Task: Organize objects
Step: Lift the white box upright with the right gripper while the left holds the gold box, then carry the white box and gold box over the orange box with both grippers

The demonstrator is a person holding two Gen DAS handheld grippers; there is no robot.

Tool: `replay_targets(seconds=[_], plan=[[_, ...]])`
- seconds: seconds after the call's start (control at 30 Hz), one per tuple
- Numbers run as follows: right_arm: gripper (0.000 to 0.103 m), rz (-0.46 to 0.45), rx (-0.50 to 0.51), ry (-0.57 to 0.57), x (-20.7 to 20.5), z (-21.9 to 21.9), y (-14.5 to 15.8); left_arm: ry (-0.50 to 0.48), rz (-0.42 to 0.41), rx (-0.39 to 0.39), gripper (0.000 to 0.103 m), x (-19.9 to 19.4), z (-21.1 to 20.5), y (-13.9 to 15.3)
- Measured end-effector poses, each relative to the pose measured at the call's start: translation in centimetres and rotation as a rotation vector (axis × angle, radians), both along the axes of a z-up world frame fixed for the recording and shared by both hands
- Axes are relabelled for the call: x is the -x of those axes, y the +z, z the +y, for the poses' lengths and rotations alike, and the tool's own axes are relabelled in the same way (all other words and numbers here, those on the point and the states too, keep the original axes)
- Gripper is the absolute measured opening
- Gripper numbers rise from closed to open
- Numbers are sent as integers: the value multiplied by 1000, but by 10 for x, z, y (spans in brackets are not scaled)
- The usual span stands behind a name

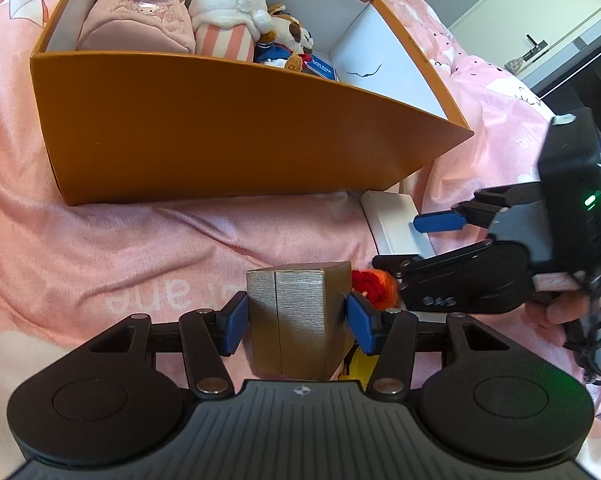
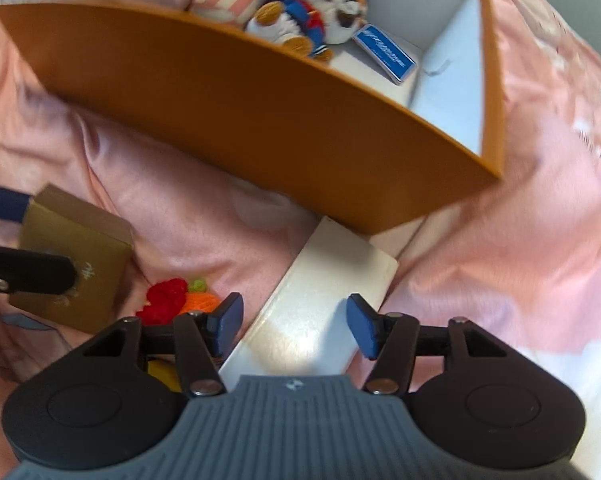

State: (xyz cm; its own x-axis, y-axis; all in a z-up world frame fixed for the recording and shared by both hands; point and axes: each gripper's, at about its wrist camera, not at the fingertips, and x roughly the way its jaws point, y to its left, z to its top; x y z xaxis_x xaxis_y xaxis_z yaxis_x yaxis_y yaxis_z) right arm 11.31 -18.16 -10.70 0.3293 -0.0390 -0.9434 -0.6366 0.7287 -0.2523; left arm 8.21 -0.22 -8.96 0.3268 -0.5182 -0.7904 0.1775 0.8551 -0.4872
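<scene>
On the pink bedspread (image 1: 100,240), the left claw (image 1: 296,322) is clenched on an upright gold box (image 1: 300,316), in front of the orange box (image 1: 220,128) holding plush toys (image 1: 228,12). Just right lies a red-and-orange knitted piece (image 1: 374,284). Farther right, the right claw (image 2: 294,328) hangs released over a white box (image 2: 320,304), pads clear of it.
</scene>
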Motion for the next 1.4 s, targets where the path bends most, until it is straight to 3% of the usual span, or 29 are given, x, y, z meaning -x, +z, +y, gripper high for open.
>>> replay_targets(seconds=[0.2, 0.33, 0.47, 0.77, 1.1, 1.4], plan=[[70, -49, 134, 60, -4, 12, -20, 0, -2, 4, 61, -1, 1, 0], [68, -9, 116, 40, -11, 4, -14, 4, -2, 12, 61, 0, 3, -1], [50, 50, 12, -53, -19, -16, 7, 4, -2, 13, 61, 1, 2, -3], [30, 163, -293, -272, -32, -80, 49, 5, -11, 17, 60, 3, 0, -6], [27, 136, -541, -288, 4, -103, 92, 17, -78, 42, 59, 10, 6, 15], [27, 51, -652, -255, 19, -101, 127, 27, -151, 108, 59, 16, 8, 51]])
